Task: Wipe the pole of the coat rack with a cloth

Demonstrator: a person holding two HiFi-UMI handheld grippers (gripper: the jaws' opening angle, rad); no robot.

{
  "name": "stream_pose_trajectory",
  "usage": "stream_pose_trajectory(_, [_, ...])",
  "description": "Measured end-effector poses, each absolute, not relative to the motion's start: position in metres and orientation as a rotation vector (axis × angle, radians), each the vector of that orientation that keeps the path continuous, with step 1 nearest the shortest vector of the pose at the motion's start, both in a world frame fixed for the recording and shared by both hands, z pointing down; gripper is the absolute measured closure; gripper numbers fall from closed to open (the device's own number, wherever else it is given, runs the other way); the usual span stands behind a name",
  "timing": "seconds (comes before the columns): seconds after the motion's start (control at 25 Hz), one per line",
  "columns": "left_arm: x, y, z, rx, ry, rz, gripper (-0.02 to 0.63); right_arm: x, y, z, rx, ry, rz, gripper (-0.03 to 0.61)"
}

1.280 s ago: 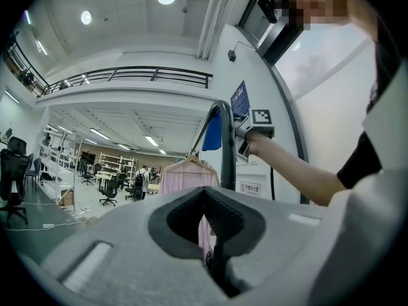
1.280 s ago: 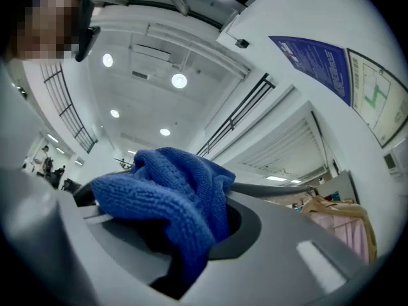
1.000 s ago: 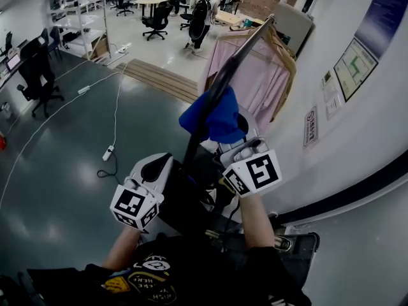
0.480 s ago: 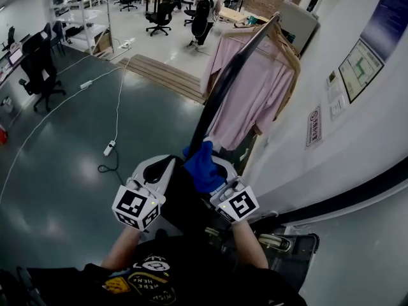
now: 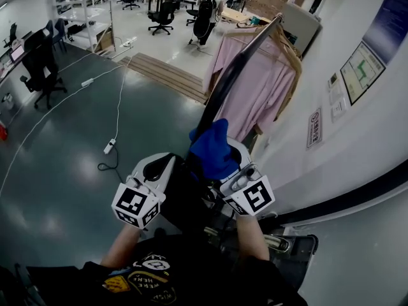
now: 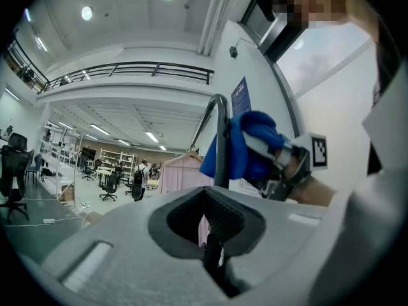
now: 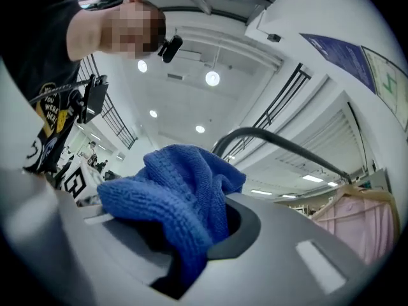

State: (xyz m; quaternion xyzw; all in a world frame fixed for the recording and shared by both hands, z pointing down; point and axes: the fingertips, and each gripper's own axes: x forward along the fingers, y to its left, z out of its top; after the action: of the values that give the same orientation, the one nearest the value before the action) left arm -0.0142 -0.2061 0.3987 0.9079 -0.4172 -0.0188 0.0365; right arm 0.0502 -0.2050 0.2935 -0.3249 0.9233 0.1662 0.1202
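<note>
The glossy grey-green floor (image 5: 64, 152) spreads beneath the coat rack, whose pole (image 5: 233, 75) is a smooth, dark, round tube that bends over at its top. A pale pink shirt (image 5: 255, 94) hangs beside it from a wooden hanger (image 5: 290, 53). The blue cloth (image 5: 213, 148), a chunky rib knit, is bunched against the pole's lower stretch and pinched in the closed right gripper (image 7: 185, 247). Below it, the left gripper (image 6: 213, 231) seems clamped on the same pole, its ribbed black pads (image 6: 226, 212) pressed to it.

Head cam steeply down, gripper views upward, v. close (share pole (image 5: 234, 75))
</note>
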Motion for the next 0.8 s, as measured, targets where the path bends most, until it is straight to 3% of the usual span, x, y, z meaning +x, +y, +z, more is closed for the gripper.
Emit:
stream_pose_trajectory(0.32, [-0.008,-0.208,0.396,2.794,-1.270,-0.073,0.609,0.092,-0.266,0.182,-1.130,2.481,0.464,0.541])
stream_pose_trajectory(0.6, [-0.006,-0.211,0.395,2.793,-1.259,-0.085,0.609,0.141,-0.362,0.178,-1.477,2.444,0.430,0.540])
stream_pose_trajectory(0.8, [-0.007,-0.211,0.392,2.803,-1.256,-0.083,0.609,0.144,-0.363,0.174,-1.475,2.435,0.422,0.540])
